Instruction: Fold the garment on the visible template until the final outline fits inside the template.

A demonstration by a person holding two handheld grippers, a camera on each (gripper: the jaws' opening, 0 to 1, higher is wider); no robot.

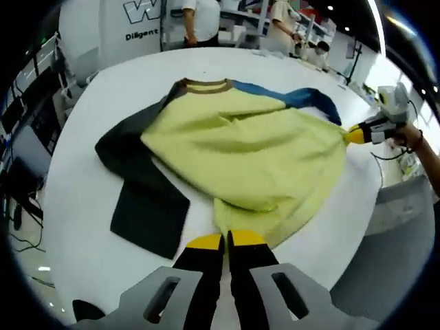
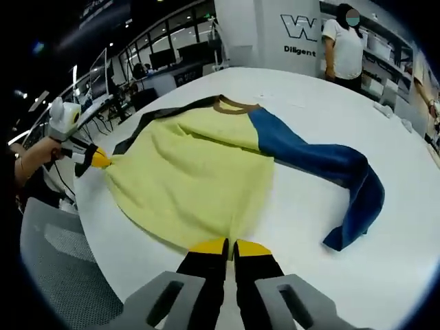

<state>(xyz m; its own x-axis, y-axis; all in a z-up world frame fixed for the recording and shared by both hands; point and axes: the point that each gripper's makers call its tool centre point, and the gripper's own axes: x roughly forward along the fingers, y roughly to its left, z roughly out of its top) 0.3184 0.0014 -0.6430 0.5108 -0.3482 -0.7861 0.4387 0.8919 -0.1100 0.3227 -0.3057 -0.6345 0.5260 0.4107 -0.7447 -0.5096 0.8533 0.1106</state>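
Note:
A yellow sweatshirt (image 1: 254, 151) lies spread on the white table (image 1: 82, 206), its brown collar (image 1: 206, 85) at the far side. Its dark sleeve (image 1: 144, 206) runs to the left and its blue sleeve (image 1: 302, 96) to the right. My left gripper (image 1: 225, 240) is shut on the near hem. At the right, my right gripper (image 1: 354, 134) pinches the other hem corner. In the right gripper view the sweatshirt (image 2: 192, 179) spreads ahead with the blue sleeve (image 2: 330, 165) on the right. My right gripper (image 2: 230, 246) is shut on the hem, and my left gripper (image 2: 96, 158) holds the far corner.
A grey chair (image 2: 62, 261) stands by the table's edge, also seen as the grey chair (image 1: 405, 227). A person's hand (image 1: 412, 137) holds the right gripper. People (image 2: 344, 48) stand behind the table near a white lettered pillar (image 1: 130, 27). Desks and monitors (image 2: 172, 58) line the back.

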